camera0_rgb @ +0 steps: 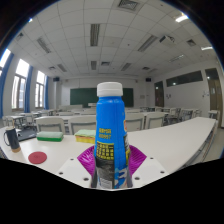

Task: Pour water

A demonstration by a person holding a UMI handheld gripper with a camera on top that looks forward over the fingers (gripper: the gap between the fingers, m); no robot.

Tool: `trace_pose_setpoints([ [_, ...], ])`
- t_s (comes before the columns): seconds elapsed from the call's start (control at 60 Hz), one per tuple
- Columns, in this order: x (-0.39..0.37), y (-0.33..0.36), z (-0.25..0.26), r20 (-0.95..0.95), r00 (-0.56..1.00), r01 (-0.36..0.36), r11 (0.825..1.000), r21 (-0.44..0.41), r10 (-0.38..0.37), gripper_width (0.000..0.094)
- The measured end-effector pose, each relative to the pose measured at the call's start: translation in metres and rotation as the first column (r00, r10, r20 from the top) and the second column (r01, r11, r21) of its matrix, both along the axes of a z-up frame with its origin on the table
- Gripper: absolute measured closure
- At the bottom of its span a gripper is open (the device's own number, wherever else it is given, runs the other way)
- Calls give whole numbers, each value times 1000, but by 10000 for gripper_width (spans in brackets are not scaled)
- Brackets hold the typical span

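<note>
Bottle (109, 135) with a blue label and a white cap stands upright between your gripper (110, 165) fingers, its base down by the purple pads (88, 157). You have the gripper closed narrow, with both pads pressing on its sides. It is held over the white bench (170, 145). To one side, a red lid (38, 157) lies flat on that bench.

Glossy plastic bottle (111, 135); smooth matt white table (175, 143).
</note>
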State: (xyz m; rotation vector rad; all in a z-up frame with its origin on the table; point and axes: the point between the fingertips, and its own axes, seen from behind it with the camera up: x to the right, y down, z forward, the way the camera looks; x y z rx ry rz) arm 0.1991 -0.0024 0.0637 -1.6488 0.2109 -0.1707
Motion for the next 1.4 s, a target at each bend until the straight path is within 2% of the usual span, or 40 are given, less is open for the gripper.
trace_pose_setpoints([
  [0.1,-23,0,9,85,996,-3,999,-39,6,544],
  [0.167,-47,2,34,249,968,-3,999,-54,16,545],
  [0.25,-91,13,70,495,866,-32,996,-88,71,546],
  [0.35,-154,34,111,783,610,-38,991,-128,124,547],
  [0.467,-244,50,128,969,161,-42,982,-183,187,547],
  [0.55,-280,64,140,964,-192,-8,982,-190,185,546],
  [0.65,-312,71,146,858,-492,46,988,-145,148,545],
  [0.767,-339,76,151,715,-690,53,993,-107,114,534],
  [0.85,-341,76,162,672,-730,66,991,-114,126,532],
  [0.95,-339,81,161,702,-699,75,989,-124,141,527],
  [1.0,-340,83,166,735,-666,65,992,-110,125,530],
  [1.05,-327,63,168,790,-607,39,996,-75,83,529],
  [1.083,-329,85,172,854,-513,16,996,-90,86,528],
  [1.167,-313,80,174,980,-164,-52,991,-122,112,529],
  [1.217,-303,83,171,977,168,-106,987,-118,134,528],
  [1.233,-301,70,170,956,267,-132,987,-88,121,527],
  [1.267,-295,53,165,883,454,-181,982,-45,124,528],
  [1.283,-296,73,153,823,541,-213,975,-65,173,528],
  [1.317,-289,66,143,675,705,-250,967,-53,219,528],
  [1.35,-294,57,123,518,820,-285,959,-3,245,528],
  [1.383,-292,70,117,366,869,-353,936,-16,334,530],
  [1.4,-308,71,93,275,890,-374,927,-15,363,529],
])
